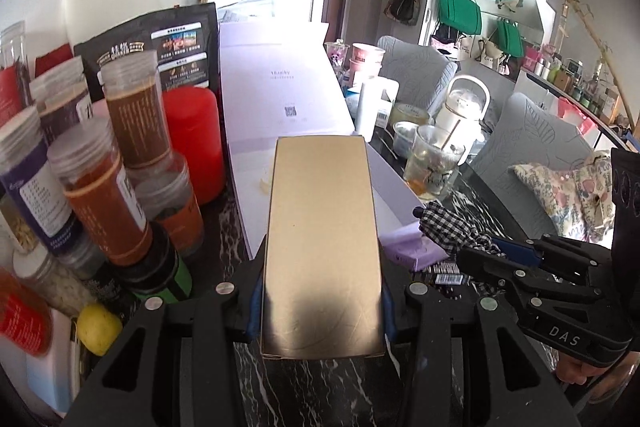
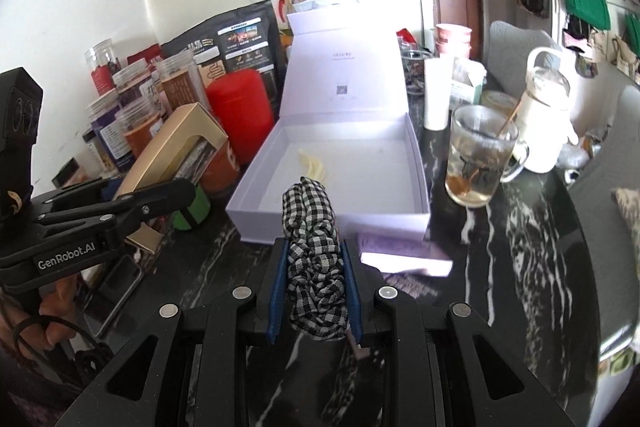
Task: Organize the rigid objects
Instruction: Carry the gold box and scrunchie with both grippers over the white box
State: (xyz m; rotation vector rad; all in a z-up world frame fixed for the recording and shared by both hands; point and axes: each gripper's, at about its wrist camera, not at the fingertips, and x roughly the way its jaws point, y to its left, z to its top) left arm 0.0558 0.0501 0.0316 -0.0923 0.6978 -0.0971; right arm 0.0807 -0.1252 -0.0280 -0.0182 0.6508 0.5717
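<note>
Two grippers work over our black marbled bench (image 2: 520,267), each carrying something. Far left, clear plastic spice jars (image 1: 132,123) crowd together, with a red cylindrical canister (image 1: 192,143) just beside them. Our left gripper (image 1: 322,291) has its jaws partly closed on a flat gold cardboard box (image 1: 322,239), blue pads pressing its long sides; the box is lifted off the bench, tilted, beside the jars in the right wrist view. In the middle sits an open white lidded gift box (image 2: 416,163), its lid standing up behind it. Our right gripper (image 2: 316,287) holds its jaws narrowly closed on a black-and-white checked fabric-covered bundle (image 2: 312,239), raised just before the gift box's near wall. Right of that stands a clear glass mug (image 2: 476,163) with liquid.
</note>
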